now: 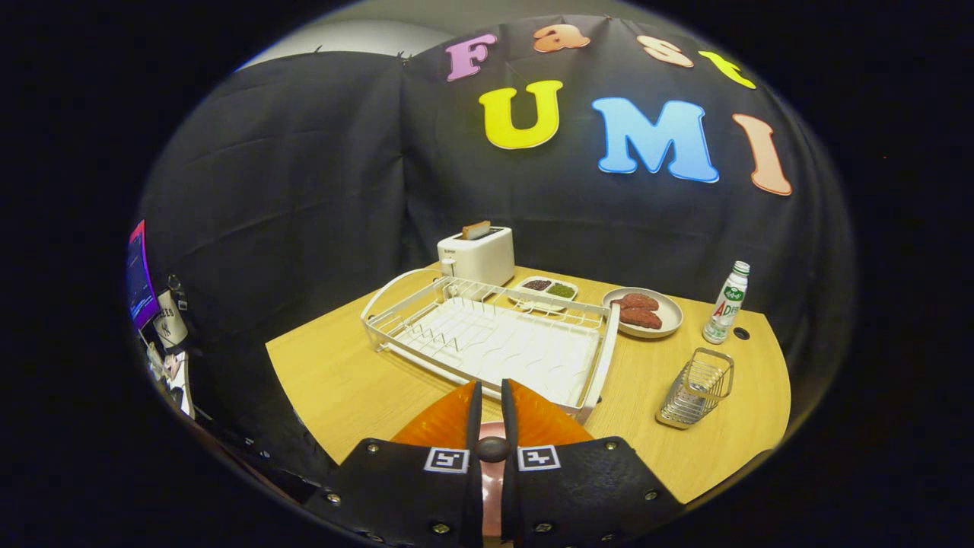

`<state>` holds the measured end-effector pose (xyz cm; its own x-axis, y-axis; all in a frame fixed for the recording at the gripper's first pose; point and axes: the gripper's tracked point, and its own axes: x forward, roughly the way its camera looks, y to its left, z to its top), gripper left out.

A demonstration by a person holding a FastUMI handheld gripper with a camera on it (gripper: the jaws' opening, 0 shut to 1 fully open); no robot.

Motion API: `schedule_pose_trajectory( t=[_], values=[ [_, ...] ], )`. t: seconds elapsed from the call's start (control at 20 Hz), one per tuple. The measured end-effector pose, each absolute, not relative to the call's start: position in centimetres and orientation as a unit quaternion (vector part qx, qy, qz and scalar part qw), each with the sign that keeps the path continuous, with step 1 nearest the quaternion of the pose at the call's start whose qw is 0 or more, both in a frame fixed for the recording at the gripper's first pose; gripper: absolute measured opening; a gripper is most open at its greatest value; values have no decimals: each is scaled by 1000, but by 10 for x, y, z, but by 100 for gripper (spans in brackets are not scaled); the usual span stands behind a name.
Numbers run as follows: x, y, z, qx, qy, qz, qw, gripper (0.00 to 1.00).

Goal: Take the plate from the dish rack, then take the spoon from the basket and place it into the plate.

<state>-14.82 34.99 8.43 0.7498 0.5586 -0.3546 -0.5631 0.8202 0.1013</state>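
Between the tool's [491, 388] fingers, back by its body, there's a pinkish strip [491, 498]. It's mostly hidden, so I can't tell if it's plate or spoon. The fingers are nearly together with just a slit between them, and I can't tell whether they're actually clamping anything. Just ahead of them sits the dish rack [487, 339], slots bare. The wire basket [696, 387] is off to the right on the table [335, 373]. Beyond the dish rack are a toaster [477, 255], a meat dish [645, 312] and a bottle [727, 303].
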Motion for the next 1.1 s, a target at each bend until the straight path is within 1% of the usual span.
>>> schedule_pose_trajectory(
  t=[0.25, 0.35, 0.5, 0.6, 0.9, 1.1],
  values=[
    [-145, 365, 67, -13, 210, 320, 924, 10],
    [-142, 371, 64, -12, 214, 330, 919, 13],
    [-131, 368, 74, -10, 203, 326, 923, 16],
    [-123, 363, 83, -10, 194, 321, 927, 25],
    [-113, 333, 115, -6, 153, 293, 944, 25],
    [-106, 305, 138, 15, 126, 255, 959, 25]
  ],
)
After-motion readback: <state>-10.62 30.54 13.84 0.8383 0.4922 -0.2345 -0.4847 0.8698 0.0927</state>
